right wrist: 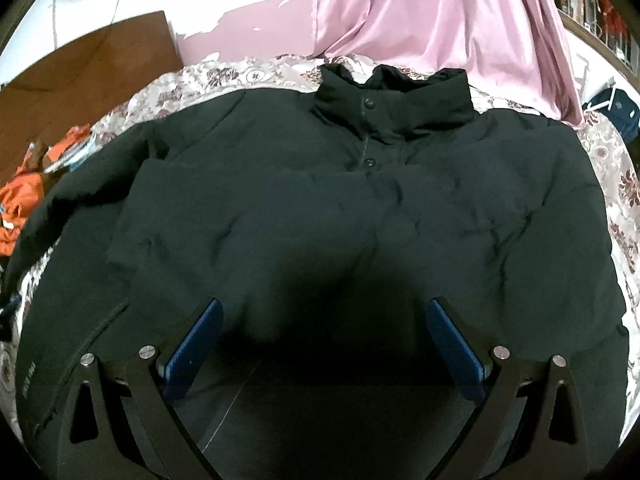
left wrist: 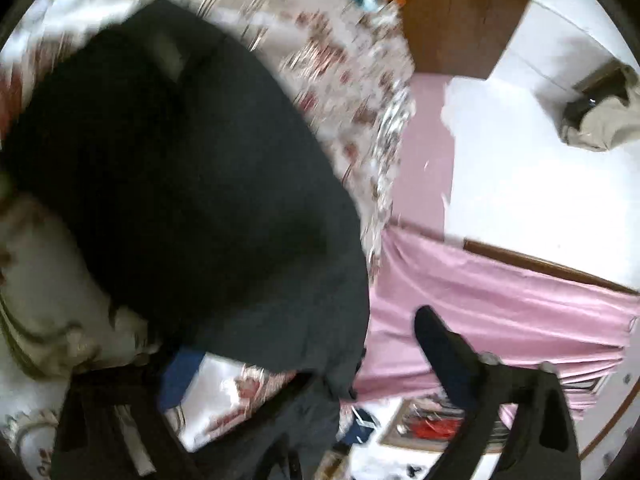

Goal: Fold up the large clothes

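Observation:
A large black padded jacket [right wrist: 320,208] lies front up on a floral bedspread [right wrist: 224,76], collar [right wrist: 396,92] at the far side. One sleeve [right wrist: 60,240] spreads out to the left. My right gripper [right wrist: 324,320] is open just above the jacket's lower front, blue pads [right wrist: 192,344] wide apart, holding nothing. In the blurred left wrist view the jacket [left wrist: 180,184] fills the left and middle. My left gripper [left wrist: 304,360] has its fingers wide apart; the right finger [left wrist: 444,344] is free over pink cloth, and jacket fabric hangs across the gap.
A pink curtain [right wrist: 440,12] hangs beyond the bed. Orange clothing [right wrist: 24,196] lies at the left of the bed. A brown wooden board [right wrist: 80,76] stands at the far left. A shelf with small items [left wrist: 432,424] is low in the left wrist view.

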`<state>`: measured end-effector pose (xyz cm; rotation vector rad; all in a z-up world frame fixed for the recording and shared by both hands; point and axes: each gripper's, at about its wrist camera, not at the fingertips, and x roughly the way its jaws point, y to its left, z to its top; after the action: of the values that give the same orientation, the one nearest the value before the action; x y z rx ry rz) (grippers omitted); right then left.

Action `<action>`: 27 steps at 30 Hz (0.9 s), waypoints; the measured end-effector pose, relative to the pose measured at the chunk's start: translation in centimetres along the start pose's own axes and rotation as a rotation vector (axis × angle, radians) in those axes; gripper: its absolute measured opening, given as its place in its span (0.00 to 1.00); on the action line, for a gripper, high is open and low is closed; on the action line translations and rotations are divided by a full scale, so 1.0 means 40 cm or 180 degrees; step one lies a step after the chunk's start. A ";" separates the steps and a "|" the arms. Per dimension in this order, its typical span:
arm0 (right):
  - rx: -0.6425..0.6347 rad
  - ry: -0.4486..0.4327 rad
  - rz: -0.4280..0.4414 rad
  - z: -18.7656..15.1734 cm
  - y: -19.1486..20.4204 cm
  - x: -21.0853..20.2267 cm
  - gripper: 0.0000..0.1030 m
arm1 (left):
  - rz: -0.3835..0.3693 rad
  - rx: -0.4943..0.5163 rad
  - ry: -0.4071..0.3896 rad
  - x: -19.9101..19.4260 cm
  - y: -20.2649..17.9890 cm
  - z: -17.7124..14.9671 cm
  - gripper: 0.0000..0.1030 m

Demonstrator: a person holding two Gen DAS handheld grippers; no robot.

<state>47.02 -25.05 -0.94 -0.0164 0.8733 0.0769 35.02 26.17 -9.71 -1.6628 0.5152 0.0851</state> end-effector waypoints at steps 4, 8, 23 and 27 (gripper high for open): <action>-0.0029 -0.0002 0.0101 -0.006 0.005 -0.031 0.97 | 0.0215 0.0478 -0.0293 -0.030 -0.070 0.016 0.31; -0.0045 -0.0049 0.0226 -0.017 -0.006 -0.084 0.97 | 0.0549 0.1088 -0.0587 -0.059 -0.173 0.022 0.08; 0.0496 -0.0195 0.0663 -0.076 -0.164 -0.164 0.97 | 0.0229 0.4355 -0.0778 0.020 -0.685 -0.428 0.07; 0.0473 -0.0271 0.0607 -0.090 -0.208 -0.191 0.97 | 0.0025 0.4867 -0.0375 0.073 -0.706 -0.589 0.07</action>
<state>40.00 -34.00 2.44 0.2080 0.7919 0.1896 42.73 4.73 19.31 -0.1564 0.3162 -0.1780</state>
